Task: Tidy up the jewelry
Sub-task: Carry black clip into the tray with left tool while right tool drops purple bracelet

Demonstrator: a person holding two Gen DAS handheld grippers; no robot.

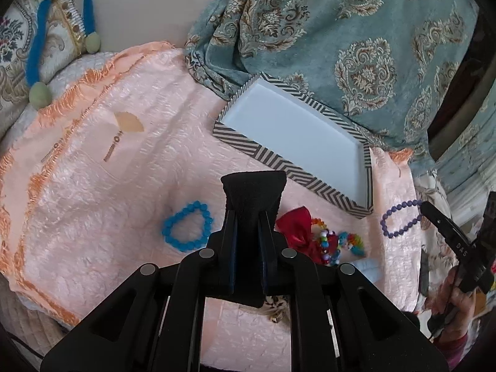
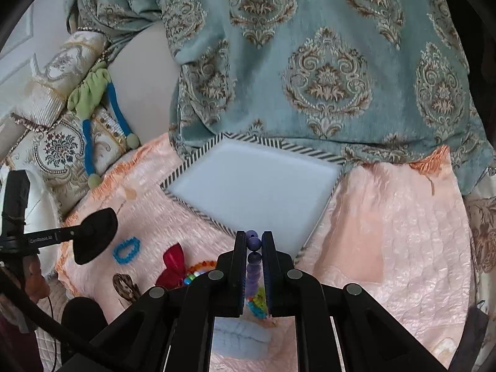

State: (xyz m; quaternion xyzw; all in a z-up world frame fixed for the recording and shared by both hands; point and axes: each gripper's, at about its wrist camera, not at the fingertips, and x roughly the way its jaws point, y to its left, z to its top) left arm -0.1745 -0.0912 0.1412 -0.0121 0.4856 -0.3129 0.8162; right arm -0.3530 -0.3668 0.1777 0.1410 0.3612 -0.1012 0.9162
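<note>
My left gripper (image 1: 248,212) is shut on a black fabric piece (image 1: 254,190) that flares out above its fingertips; the right wrist view shows that piece (image 2: 96,235) as a dark oval held above the pink blanket. My right gripper (image 2: 253,235) is shut on a purple bead bracelet (image 2: 254,243), which hangs in a loop (image 1: 400,220) in the left wrist view. A white tray with a black-and-white chevron rim (image 1: 279,164) (image 2: 192,207) lies just beyond both grippers, with nothing in it. On the blanket lie a blue bead bracelet (image 1: 187,226), a red bow (image 1: 294,226) and multicoloured bead bracelets (image 1: 328,241).
A teal patterned cloth (image 2: 325,77) drapes behind the tray. Ornate cushions and a green-and-blue soft toy (image 2: 93,99) sit at the left. A pale blue fluffy item (image 2: 238,338) and a leopard-print piece (image 2: 125,288) lie near the blanket's front. A hand (image 1: 458,300) grips the right tool.
</note>
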